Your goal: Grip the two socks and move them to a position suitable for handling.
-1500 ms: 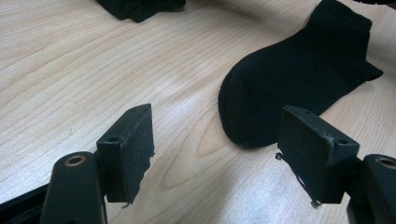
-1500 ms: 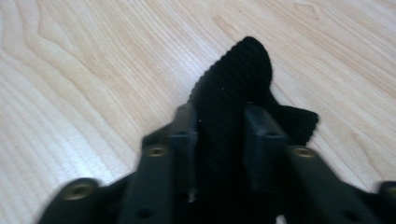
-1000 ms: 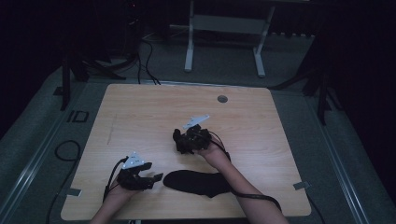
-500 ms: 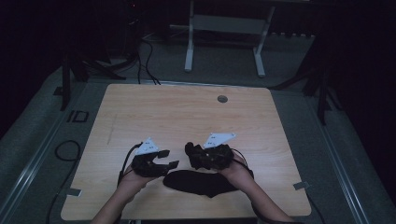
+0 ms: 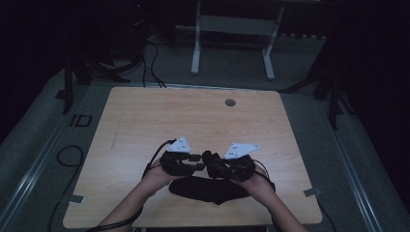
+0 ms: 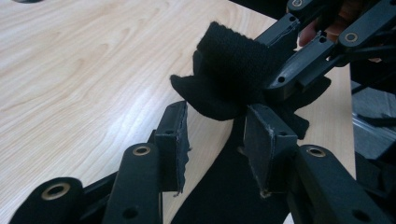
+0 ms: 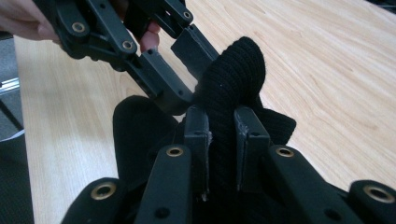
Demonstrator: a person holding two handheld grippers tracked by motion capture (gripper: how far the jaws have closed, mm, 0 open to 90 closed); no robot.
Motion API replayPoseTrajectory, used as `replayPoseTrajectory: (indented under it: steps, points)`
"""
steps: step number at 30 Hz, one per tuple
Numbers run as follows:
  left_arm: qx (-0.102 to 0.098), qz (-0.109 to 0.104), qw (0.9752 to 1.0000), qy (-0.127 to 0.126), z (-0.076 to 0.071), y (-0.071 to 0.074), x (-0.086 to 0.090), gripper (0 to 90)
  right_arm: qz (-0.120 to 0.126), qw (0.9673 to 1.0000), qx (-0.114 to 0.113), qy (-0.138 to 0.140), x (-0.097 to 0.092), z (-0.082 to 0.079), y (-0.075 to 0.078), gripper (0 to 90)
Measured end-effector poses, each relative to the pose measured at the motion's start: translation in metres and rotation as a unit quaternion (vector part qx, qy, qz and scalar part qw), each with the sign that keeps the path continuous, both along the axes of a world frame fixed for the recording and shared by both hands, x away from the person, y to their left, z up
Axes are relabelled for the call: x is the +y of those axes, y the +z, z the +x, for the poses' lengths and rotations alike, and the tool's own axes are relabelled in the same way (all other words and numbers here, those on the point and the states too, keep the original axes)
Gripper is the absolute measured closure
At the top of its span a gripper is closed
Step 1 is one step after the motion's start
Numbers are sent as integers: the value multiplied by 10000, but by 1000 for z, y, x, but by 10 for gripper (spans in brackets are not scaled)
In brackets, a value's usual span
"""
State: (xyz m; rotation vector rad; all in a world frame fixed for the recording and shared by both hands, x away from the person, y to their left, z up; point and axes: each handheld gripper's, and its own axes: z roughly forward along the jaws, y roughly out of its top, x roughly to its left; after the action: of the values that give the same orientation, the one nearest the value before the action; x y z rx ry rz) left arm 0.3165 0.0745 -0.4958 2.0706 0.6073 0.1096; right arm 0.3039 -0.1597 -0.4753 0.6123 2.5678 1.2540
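Cloth [image 7: 233, 70] | pinched in right gripper [image 7: 222, 135] jaws | beside left gripper [image 6: 215, 140] jaws

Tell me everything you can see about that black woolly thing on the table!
The black knitted cloth looks soft, ribbed and floppy, like a sock or a hat. Most of it lies flat near the front edge of the light wooden table. One folded end is lifted up. The right tool pinches that raised fold between its black pads. The left tool has just been closing beside the fold, its pads not pressing it yet.
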Motion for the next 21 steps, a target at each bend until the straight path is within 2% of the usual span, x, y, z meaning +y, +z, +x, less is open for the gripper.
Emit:
replayPoseTrajectory:
  steps: [4, 6, 7, 9, 13, 18, 21]
  points:
    - [-5, -31, 9999, -124, 0, 0, -6, 689, 5, 10000, 15, -17, -5, -1, 0, 778]
    - [21, -40, 9999, -101, 0, 0, -9, 747, 9, 10000, 6, -48, -6, -1, 0, 778]
    - [27, -15, 10000, -91, 0, 1, -10, 805, 12, 10000, -14, -59, -6, -1, 0, 778]
    - [55, 34, 10000, 1, 0, 1, -11, 850, 33, 10000, -33, -81, -7, -1, -1, 778]
    - [62, 75, 10000, 19, 0, 4, -9, 863, 105, 9999, -31, -116, -11, 1, 0, 775]
    - [-46, 124, 9999, 95, -2, 12, -5, 868, 245, 9995, -34, -196, -18, 4, 5, 777]
    - [-183, 318, 9989, 305, -1, 15, -1, 869, 197, 9990, -175, -348, -23, 5, 9, 789]
